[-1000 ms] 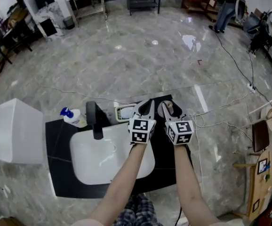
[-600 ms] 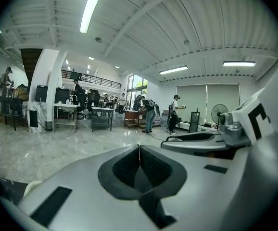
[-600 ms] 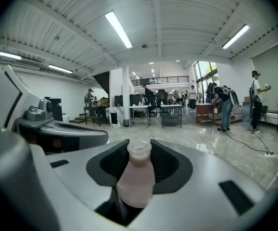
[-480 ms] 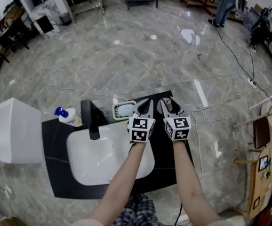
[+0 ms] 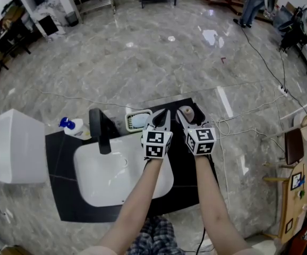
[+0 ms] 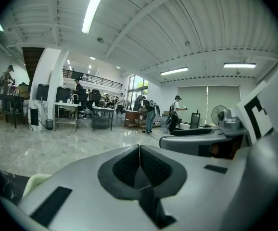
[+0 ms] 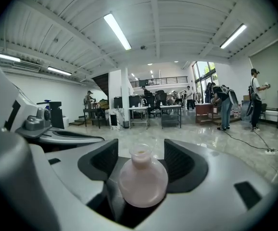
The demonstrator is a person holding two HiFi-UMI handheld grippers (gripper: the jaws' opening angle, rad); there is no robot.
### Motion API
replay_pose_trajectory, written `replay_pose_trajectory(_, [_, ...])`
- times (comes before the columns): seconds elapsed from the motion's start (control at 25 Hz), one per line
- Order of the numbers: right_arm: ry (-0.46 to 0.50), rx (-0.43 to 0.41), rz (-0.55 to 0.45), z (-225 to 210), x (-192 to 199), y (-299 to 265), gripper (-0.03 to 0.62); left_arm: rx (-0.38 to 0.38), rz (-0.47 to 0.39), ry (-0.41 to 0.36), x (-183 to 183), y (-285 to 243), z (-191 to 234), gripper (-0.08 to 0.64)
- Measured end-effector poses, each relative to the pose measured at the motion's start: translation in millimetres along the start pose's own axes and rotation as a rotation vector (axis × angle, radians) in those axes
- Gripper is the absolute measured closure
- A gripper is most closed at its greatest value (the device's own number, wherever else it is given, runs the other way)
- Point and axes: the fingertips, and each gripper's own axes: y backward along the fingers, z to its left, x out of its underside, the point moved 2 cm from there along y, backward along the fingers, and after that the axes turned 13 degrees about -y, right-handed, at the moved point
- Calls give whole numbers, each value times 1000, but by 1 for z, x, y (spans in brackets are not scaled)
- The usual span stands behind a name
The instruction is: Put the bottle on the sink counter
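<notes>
Our right gripper [image 5: 187, 121] has just been opening its jaws, which stand clear of the pink bottle [image 7: 143, 179] upright between them on the black sink counter [image 5: 58, 158]. Our left gripper [image 6: 139, 165] is closed on nothing.

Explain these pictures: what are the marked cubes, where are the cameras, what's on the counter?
No robot: a person holds a two-jaw gripper in each hand; the marked cubes belong to them. The wide picture comes from a head camera looking down; the other two cameras ride on the grippers. The black counter carries a white basin, black faucet, blue-capped bottle and soap dish. The left gripper is shut, empty. The right gripper's jaws have just been opening; the pink bottle stands between them, pads off it.
</notes>
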Motion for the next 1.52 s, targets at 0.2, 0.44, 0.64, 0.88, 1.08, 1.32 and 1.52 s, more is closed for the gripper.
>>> replay_pose_trajectory(0.2, [-10, 8, -2, 2, 1, 4, 290, -7, -5, 2, 0, 6, 3, 532])
replay_pose_trajectory(0.44, [-12, 23, -18, 6, -10, 20, 291, -5, -37, -7, -22, 18, 3, 532])
replay_pose_trajectory(0.64, [-8, 26, -52, 21, -45, 55, 391, -15, -52, -4, -53, 49, 3, 532])
replay_pose_trajectory(0.88, [-14, 36, -113, 63, -102, 133, 513, -23, -98, -21, -116, 135, 6, 532])
replay_pose_trajectory(1.08, [8, 44, -185, 100, -143, 191, 568, -40, -171, -31, -162, 208, 16, 532])
replay_pose_trajectory(1.32, [10, 12, -233, 153, -160, 255, 575, -72, -218, -95, -185, 313, 31, 532])
replay_pose_trajectory(1.52, [14, -35, -254, 196, -165, 277, 576, -157, -206, -95, -176, 388, 64, 532])
